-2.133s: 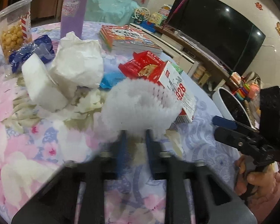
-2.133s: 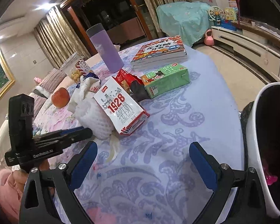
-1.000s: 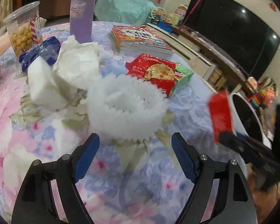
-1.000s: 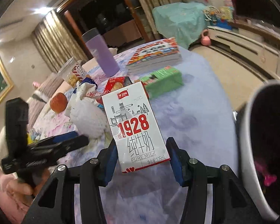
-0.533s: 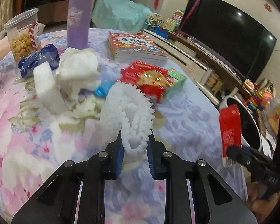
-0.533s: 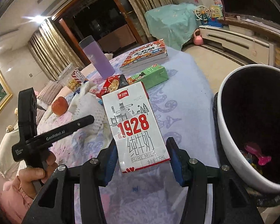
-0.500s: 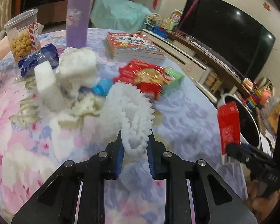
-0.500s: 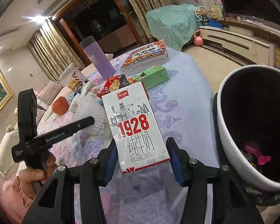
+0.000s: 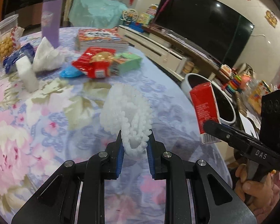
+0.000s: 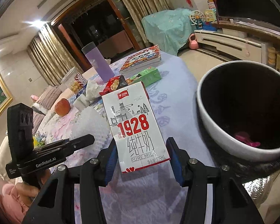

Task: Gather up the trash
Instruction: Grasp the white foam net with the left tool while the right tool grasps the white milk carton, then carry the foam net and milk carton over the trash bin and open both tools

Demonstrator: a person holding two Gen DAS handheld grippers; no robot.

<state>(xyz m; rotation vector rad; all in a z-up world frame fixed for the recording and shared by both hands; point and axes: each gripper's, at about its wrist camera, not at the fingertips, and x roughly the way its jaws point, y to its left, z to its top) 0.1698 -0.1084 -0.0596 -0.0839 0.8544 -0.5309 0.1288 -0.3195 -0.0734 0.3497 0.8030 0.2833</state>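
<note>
My left gripper [image 9: 135, 143] is shut on a white foam fruit net [image 9: 127, 112] and holds it above the floral tablecloth [image 9: 37, 112]. My right gripper [image 10: 141, 156] is shut on a white and red 1928 milk carton [image 10: 134, 127], held upright beside the white trash bin [image 10: 212, 130]. The carton also shows in the left wrist view [image 9: 204, 108], in front of the bin [image 9: 188, 82]. The foam net shows blurred in the right wrist view [image 10: 91, 123]. A pink scrap [image 10: 246, 138] lies in the bin.
On the table lie a red snack bag [image 9: 93, 61], a green carton [image 9: 128, 63], a blue wrapper [image 9: 69, 72], crumpled tissue [image 9: 46, 56], a white foam block [image 9: 27, 74], books [image 9: 100, 39], a purple bottle [image 9: 50, 24], a snack jar [image 9: 4, 37] and an apple [image 10: 62, 106].
The left gripper shut on the foam net, lifted it and moved right toward the bin. The right gripper picked up the milk carton and carried it closer to the bin.
</note>
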